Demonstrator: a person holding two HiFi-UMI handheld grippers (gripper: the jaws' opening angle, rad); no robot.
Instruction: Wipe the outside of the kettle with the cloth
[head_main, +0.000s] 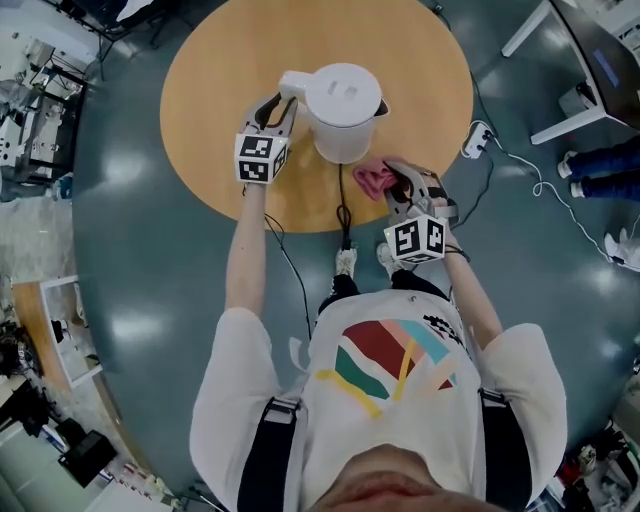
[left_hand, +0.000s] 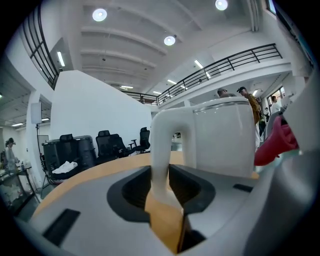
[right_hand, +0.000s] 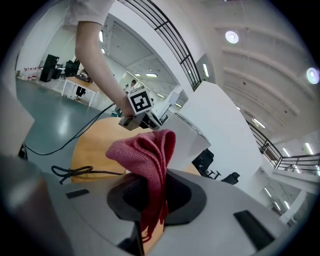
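While kettle (head_main: 343, 110) stands upright, handle (head_main: 292, 83) leftward — left jaws clamp handle; right jaws, cloth (head_main: 372, 178).

white kettle (head_main: 343, 110) on round table (head_main: 205, 95), left gripper (head_main: 278, 108) at handle, pink cloth (head_main: 372, 178) in right gripper (head_main: 400, 185)

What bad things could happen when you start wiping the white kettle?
The left claw grips only the thin handle, so the kettle might twist or tip when pushed. The cord lies on the table beside the right claw and could snag. The cloth is only pinched in that claw and might slip out.
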